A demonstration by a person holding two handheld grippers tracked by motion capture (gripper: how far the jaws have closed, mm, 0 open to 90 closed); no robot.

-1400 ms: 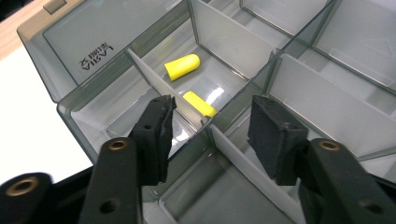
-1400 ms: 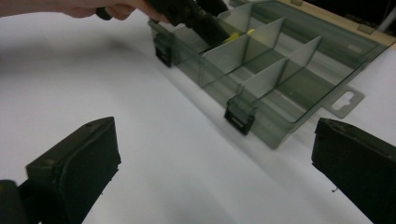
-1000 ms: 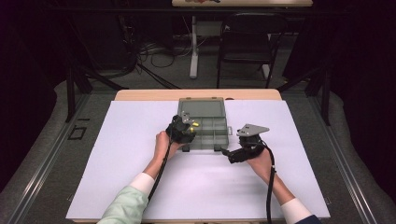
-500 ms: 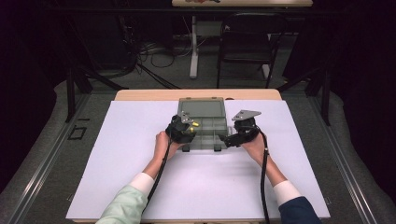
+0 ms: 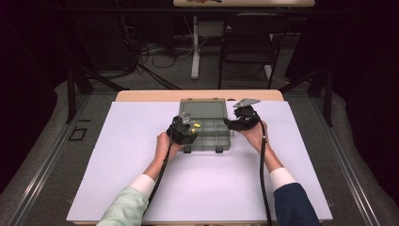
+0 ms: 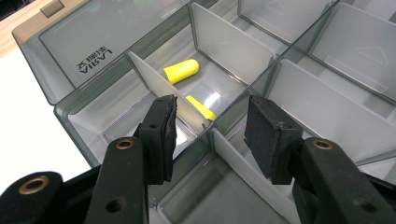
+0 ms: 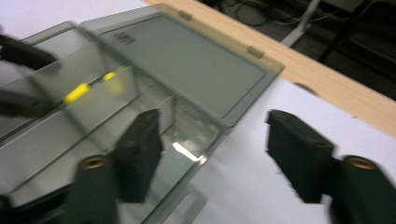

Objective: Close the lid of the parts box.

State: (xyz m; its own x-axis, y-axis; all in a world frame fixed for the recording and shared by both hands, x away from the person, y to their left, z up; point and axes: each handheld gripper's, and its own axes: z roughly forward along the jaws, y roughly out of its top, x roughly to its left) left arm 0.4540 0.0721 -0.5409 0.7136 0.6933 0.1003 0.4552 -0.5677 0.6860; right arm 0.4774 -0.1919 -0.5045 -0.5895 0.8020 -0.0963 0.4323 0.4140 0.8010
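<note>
A clear grey compartment box (image 5: 224,141) lies open on the white mat, its lid (image 5: 203,109) flat behind it. Two yellow earplugs (image 6: 182,71) (image 6: 201,107) rest in one rear compartment, also seen as yellow blurs (image 7: 77,93) in the right gripper view. My left gripper (image 6: 215,128) (image 5: 192,128) hovers over the box's left part, open, its pads on either side of a divider junction without pressing. My right gripper (image 7: 219,149) (image 5: 229,123) is at the box's right rear corner. Its jaws have just been closing and straddle the side wall (image 7: 205,140), apart from it.
The white mat (image 5: 117,160) covers a wooden table whose far edge (image 5: 155,95) shows behind the lid. Cables trail from both grippers toward the person. A chair (image 5: 247,52) and a table leg (image 5: 195,47) stand on the floor beyond.
My right gripper has moved away from the person and leftward, from the mat beside the box's front right to its right rear corner. The left gripper has stayed put.
</note>
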